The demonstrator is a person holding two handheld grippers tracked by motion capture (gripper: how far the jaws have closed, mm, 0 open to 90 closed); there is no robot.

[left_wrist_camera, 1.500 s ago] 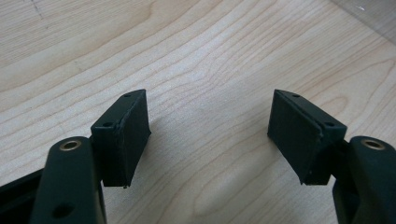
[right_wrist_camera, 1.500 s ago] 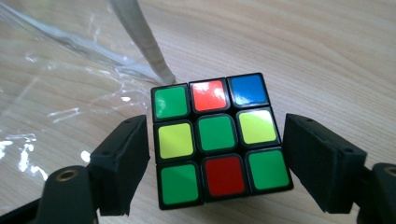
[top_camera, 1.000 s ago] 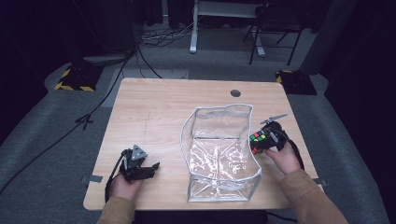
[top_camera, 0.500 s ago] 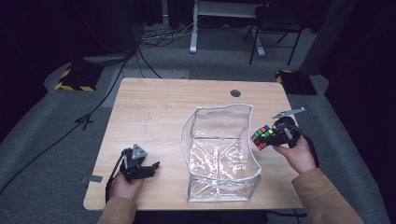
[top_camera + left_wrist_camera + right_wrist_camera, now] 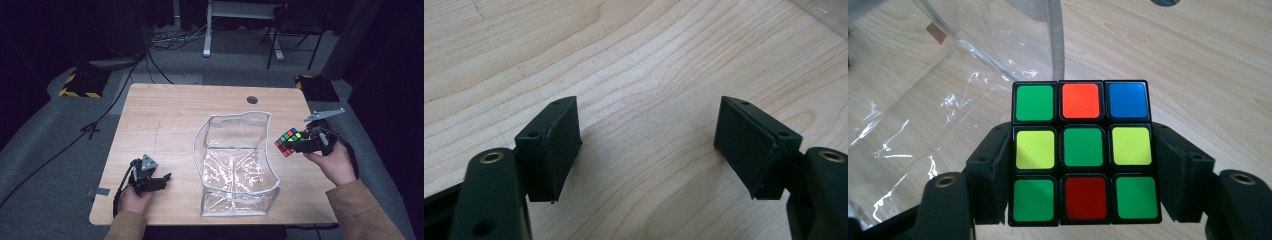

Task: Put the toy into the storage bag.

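A scrambled Rubik's cube [image 5: 289, 141] hangs in the air just right of a clear plastic zip bag [image 5: 235, 167] that stands open in the middle of the wooden table [image 5: 170, 115]. My right gripper [image 5: 297, 146] is shut on the cube, with a pad pressed on each side. In the right gripper view the cube [image 5: 1083, 150] shows a mostly green face, with the bag [image 5: 943, 95] behind it to the left. My left gripper [image 5: 161, 180] rests at the table's front left. Its jaws have just been opening a little and stand open over bare wood [image 5: 649, 145].
A round cable hole [image 5: 252, 99] sits near the table's far edge. The bag's upright rim [image 5: 227, 120] stands between the two hands. Behind the table, cables [image 5: 165, 42], a desk leg [image 5: 207, 30] and a chair [image 5: 295, 30] stand on the grey floor.
My right hand has lifted the cube off the table beside the bag and carried it up and slightly right. The left gripper and the bag have stayed in place.
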